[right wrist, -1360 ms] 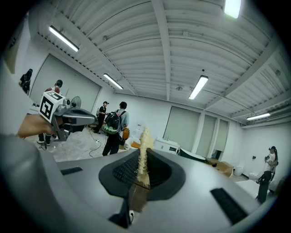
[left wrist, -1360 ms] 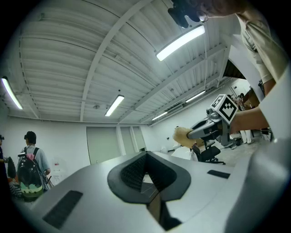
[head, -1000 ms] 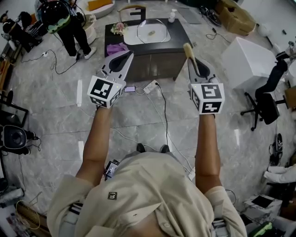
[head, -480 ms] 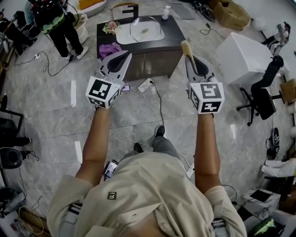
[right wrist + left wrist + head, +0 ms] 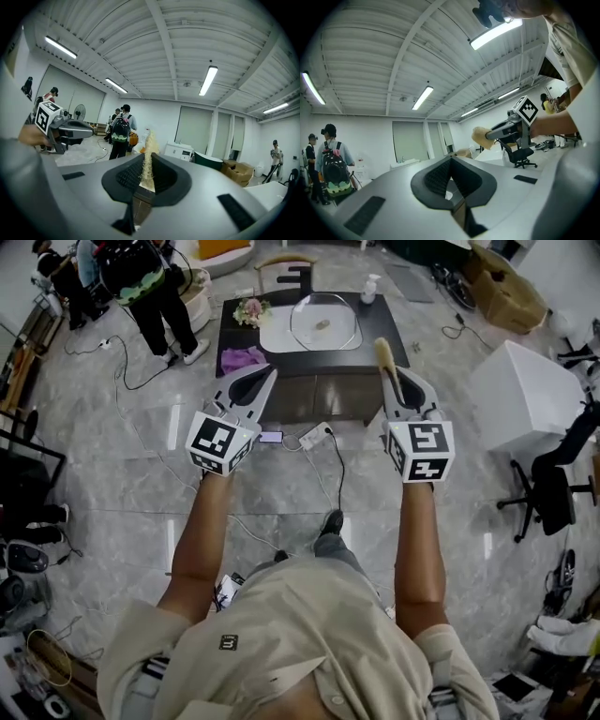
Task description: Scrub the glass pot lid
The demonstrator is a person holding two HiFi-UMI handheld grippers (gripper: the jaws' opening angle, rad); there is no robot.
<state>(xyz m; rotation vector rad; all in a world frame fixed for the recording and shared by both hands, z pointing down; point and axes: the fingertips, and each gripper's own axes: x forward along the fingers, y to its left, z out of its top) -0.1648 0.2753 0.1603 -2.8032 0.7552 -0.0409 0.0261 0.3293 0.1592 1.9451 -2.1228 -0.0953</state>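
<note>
The round glass pot lid [image 5: 324, 322] lies on a white tray [image 5: 274, 336] on a low dark table [image 5: 382, 345], well ahead of both grippers. My left gripper [image 5: 264, 373] is held up in the air short of the table, shut with nothing in it; its pads [image 5: 440, 174] meet. My right gripper [image 5: 387, 369] is level with it and shut on a yellow scrubbing sponge [image 5: 382, 349], which sticks up between its jaws as a pale fibrous strip [image 5: 149, 152]. In the left gripper view the right gripper [image 5: 493, 135] carries the sponge [image 5: 481, 138] at its tip.
A purple cloth [image 5: 241, 359], flowers [image 5: 250, 310] and a white bottle [image 5: 371, 286] are on the table. A power strip [image 5: 313, 436] with cables lies on the floor before it. A person with a backpack [image 5: 141, 273] stands far left. A white box [image 5: 523, 393] and an office chair [image 5: 551, 486] are at the right.
The table with the lid has shifted right in view to sit between the grippers. The person's foot has stepped forward. Both grippers keep the same raised pose and grip.
</note>
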